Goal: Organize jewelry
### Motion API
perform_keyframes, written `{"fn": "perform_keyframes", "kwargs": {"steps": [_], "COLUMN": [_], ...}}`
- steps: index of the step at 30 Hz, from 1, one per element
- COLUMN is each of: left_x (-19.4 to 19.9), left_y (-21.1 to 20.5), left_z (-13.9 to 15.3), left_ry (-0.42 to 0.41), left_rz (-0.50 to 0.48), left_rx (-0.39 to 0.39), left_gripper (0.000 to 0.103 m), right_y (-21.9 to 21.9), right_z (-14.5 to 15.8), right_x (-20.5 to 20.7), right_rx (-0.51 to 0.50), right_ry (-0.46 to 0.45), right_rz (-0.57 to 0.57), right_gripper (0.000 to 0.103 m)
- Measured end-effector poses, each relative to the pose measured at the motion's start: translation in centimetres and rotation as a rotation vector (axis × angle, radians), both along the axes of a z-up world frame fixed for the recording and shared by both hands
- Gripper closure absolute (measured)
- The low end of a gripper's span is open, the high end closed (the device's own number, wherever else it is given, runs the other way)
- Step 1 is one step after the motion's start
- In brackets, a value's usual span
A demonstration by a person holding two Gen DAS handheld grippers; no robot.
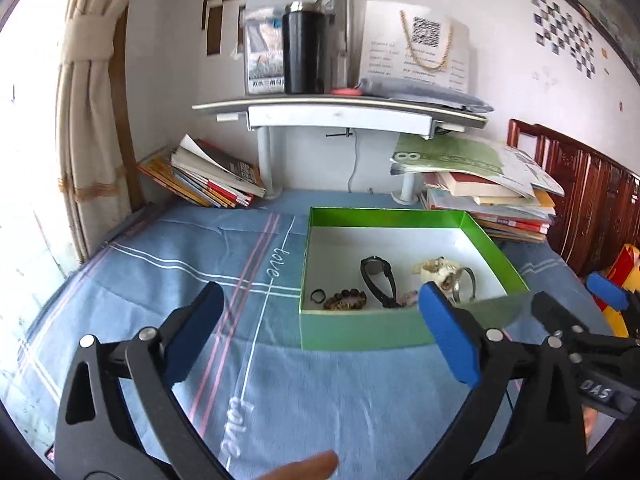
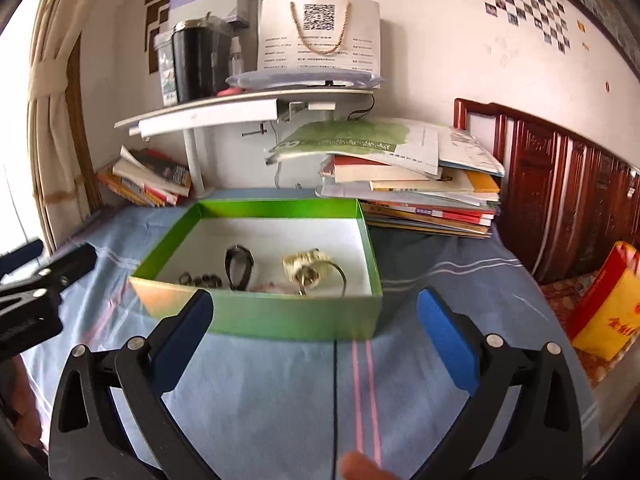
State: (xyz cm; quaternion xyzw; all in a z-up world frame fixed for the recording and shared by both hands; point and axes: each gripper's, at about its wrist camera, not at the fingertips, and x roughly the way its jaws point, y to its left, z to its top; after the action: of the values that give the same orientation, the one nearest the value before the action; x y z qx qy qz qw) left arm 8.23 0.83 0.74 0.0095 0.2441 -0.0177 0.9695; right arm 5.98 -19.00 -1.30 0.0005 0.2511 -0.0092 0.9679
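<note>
Nearest, the left claw (image 1: 320,344) and the right claw (image 2: 316,340) both stand wide apart with nothing between their blue pads, above a blue striped cloth (image 2: 260,392) spread over the table. Just beyond, at twelve o'clock in the right wrist view, sits an open green box (image 2: 280,316). Inside it lie a small dark ring (image 1: 317,295), a brown bead bracelet (image 1: 345,300), a black watch (image 1: 378,278) and a pale watch (image 1: 444,272). Farther back, at two o'clock, books (image 2: 420,200) are stacked beneath a shelf (image 2: 240,104).
</note>
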Motion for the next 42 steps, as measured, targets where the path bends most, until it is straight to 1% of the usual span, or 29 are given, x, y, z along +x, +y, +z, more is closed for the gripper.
{"fn": "perform_keyframes", "kwargs": {"steps": [5,9,42], "left_x": [-2.3,-2.8,-3.0], "left_y": [-0.6,-0.8,-1.6], "left_z": [0.2,0.2,0.4], "left_ry": [-0.008,-0.012,-0.005], "left_rz": [-0.019,-0.021,-0.043], "left_rx": [0.031,0.036,0.046], "left_gripper": [0.004,0.004,0.004], "right_y": [0.0,0.1,0.3], "right_z": [0.4,0.8,0.8], "right_x": [-1.4,-1.8,-2.3], "right_rx": [-0.004,-0.008,-0.003], "right_ry": [-0.024,-0.036,-0.043], "right_rz": [-0.020,-0.025,-0.029], "right_gripper": [0.003,0.003,0.003]}}
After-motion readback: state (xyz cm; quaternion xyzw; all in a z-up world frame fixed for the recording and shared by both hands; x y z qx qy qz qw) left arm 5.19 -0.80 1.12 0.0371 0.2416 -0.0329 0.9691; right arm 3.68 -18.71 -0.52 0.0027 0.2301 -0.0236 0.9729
